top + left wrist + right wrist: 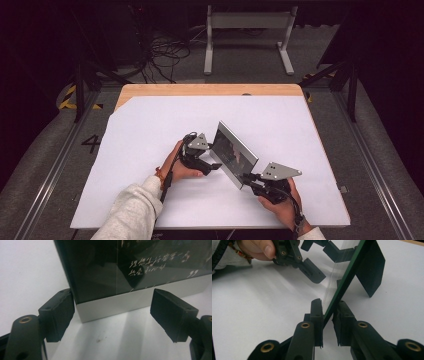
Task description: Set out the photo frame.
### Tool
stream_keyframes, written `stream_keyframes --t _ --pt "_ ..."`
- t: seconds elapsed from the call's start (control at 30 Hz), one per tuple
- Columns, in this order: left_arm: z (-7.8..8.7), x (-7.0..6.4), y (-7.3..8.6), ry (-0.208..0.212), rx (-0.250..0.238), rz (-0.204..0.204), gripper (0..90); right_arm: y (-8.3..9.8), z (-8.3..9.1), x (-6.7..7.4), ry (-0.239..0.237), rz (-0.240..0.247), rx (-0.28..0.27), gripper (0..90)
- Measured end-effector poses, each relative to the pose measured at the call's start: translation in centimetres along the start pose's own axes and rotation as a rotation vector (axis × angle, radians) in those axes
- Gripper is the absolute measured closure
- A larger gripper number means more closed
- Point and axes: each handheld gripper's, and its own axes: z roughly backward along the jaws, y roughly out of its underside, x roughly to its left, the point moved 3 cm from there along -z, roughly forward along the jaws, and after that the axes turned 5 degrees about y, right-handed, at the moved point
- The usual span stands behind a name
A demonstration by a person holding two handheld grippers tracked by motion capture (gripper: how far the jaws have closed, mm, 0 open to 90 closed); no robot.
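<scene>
Right gripper [251,181]: held in the person's right hand [281,202] at the near right of the white sheet [150,125]; jaws clamped on the near lower corner of the picture frame [235,152], one pad on each face as the right gripper view shows [327,315]
Left gripper [216,164]: held in the left hand [181,167], near the middle of the sheet; jaws spread wide, nothing pinched between them, pads standing just in front of the frame's glass face; left gripper view has one pad [58,313] beside the frame's lower corner, the other [170,312] further along its bottom edge; whether either pad touches the frame cannot be told
Picture frame: pale border, dark glass with light handwriting [155,265]; standing upright on its long edge on the sheet, set diagonally between the two grippers, its far end pointing away from the person; dark back stand [372,270] resting on the sheet behind it
Table [210,90]: wooden edge visible beyond the sheet
</scene>
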Motion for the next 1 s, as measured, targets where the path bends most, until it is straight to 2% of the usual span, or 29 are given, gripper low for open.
stream_keyframes --t 0.13,0.2,0.37,0.63,0.9,1.0 --pt "0.0 0.2 -0.3 0.010 -0.023 0.009 19.6 0.0 0.0 0.0 -0.002 0.001 0.001 78.8" --pt "-0.1 0.2 -0.4 0.030 -0.032 0.014 19.5 0.0 -0.1 0.0 -0.003 0.004 0.005 78.7" --pt "-0.1 0.2 -0.5 0.024 -0.018 0.002 18.7 0.0 -0.1 0.0 -0.001 0.009 0.007 78.7" --pt "0.7 0.4 -0.2 0.020 -0.001 0.001 31.2 0.1 -0.2 0.1 0.024 0.014 0.000 79.6" --pt "1.9 -0.1 0.6 0.024 0.018 0.001 36.1 0.1 -0.2 -0.1 0.038 0.001 -0.002 79.6" --pt "2.4 -0.7 1.0 0.037 0.022 0.001 35.5 0.2 -0.1 -0.2 0.046 0.001 0.003 78.4"
